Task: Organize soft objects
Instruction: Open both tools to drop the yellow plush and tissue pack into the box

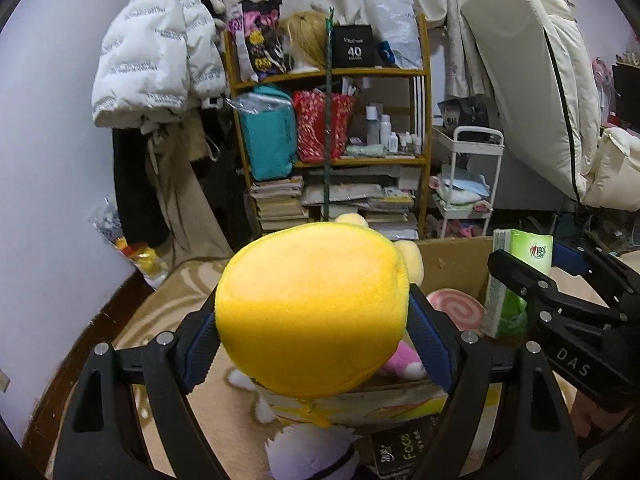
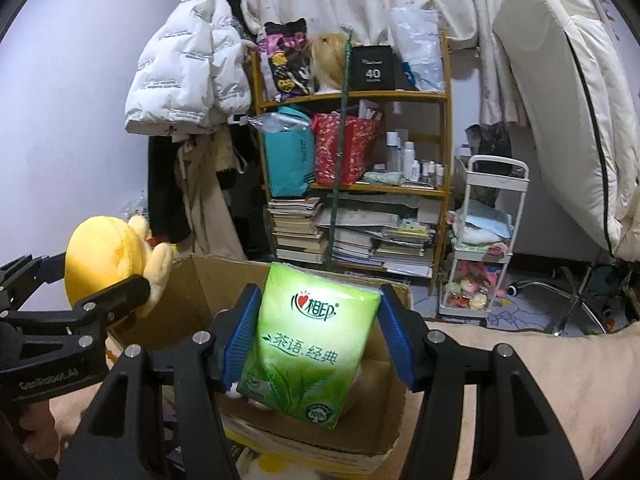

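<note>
Hanging above the open cardboard box (image 2: 200, 280), two soft things are carried at once. A yellow plush toy (image 1: 312, 312) is clamped between the blue pads of the left claw (image 1: 312, 344), over the near-left part of the box. A green tissue pack (image 2: 308, 344) is clamped between the pads of the right claw (image 2: 316, 344), upright, over the middle of the box. Both things are squeezed a little at the sides, so a firm hold is judged.

Inside the box a pink spiral cushion (image 1: 456, 312) and a pink plush piece (image 1: 404, 364) are already seen, so part of the sorting seems done. The step in hand is judged to be the placing of these two things into the box.

For the next move, each thing should probably be lowered past the box rim before the pads are parted, and the two claws should be kept apart from each other, because they are near.

Around the box, a patterned rug (image 1: 168, 300) is seen, and behind it a wooden shelf (image 2: 400, 96) full of books and bags.
</note>
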`<state>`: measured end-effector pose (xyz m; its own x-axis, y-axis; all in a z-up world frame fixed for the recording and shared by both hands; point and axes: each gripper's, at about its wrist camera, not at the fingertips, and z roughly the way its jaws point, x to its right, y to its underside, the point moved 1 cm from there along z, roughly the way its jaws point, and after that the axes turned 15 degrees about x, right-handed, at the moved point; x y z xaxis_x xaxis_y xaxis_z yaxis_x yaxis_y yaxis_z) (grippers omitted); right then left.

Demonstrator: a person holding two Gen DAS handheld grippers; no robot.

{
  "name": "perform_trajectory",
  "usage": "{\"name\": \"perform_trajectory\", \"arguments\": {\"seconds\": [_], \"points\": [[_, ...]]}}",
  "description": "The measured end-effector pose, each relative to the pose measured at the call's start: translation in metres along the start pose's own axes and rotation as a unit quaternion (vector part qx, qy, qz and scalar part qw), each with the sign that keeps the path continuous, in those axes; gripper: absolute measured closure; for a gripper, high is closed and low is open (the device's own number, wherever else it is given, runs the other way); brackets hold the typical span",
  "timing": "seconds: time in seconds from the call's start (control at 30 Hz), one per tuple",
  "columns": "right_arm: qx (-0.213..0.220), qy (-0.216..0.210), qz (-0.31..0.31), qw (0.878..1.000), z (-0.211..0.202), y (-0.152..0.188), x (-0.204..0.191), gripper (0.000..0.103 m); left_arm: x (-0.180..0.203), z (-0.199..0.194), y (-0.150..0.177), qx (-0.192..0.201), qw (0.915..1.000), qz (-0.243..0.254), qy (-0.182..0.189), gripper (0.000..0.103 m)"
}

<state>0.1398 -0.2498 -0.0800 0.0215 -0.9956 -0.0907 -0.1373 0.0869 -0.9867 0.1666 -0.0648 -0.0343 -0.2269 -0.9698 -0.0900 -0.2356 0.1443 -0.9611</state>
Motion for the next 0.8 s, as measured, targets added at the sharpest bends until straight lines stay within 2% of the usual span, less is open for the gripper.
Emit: {"name": "perform_trajectory", "arguments": {"seconds": [0.47,0.53,0.57,0.6,0.67,0.8], "points": [[-0.012,-0.015,0.011,1.000,0.000,0.001,0.002,0.039,-0.005,0.008,0.012,-0.037,0.9991,-0.014,0.015,0.014],[-0.014,-0.017,0.013,1.000,0.001,0.002,0.002,0.039,-0.004,0.009,0.013,-0.042,0.9989,-0.011,0.014,0.009],[-0.015,-0.018,0.014,1.000,0.001,0.002,0.002,0.037,-0.003,0.009,0.013,-0.042,0.9990,-0.006,0.011,0.008],[-0.015,-0.017,0.014,1.000,0.001,0.002,0.002,0.030,-0.003,0.008,0.014,-0.040,0.9992,-0.001,0.010,0.008],[-0.014,-0.017,0.019,1.000,0.001,0.002,0.004,0.022,-0.001,0.007,0.015,-0.039,0.9992,0.010,0.008,0.007],[-0.019,-0.014,0.030,0.999,0.001,0.003,0.007,0.022,0.000,0.006,0.018,-0.044,0.9986,0.027,-0.001,0.005]]}}
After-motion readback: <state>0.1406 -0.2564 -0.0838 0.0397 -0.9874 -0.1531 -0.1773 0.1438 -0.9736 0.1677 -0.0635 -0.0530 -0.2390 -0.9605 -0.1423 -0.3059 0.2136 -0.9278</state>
